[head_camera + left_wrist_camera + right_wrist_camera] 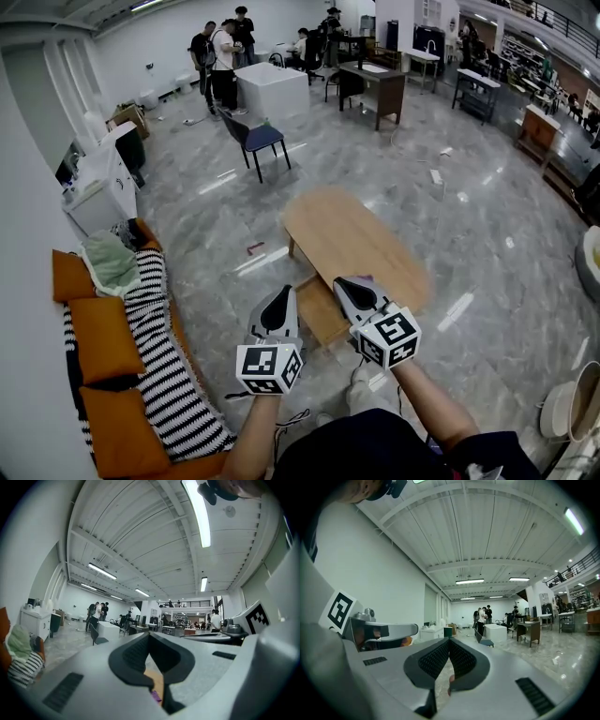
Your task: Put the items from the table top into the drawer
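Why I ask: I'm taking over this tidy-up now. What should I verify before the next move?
1. Left tongs free of load: ok, shut on nothing.
2. Right tongs free of load: ok, shut on nothing.
3. Tongs opened for a grasp: not ok, both are shut.
4. Drawer open: ok, it looks pulled out under the table.
5. Item to pick identified: cannot tell; only a purple thing peeks out at the table's near edge, behind the right tongs.
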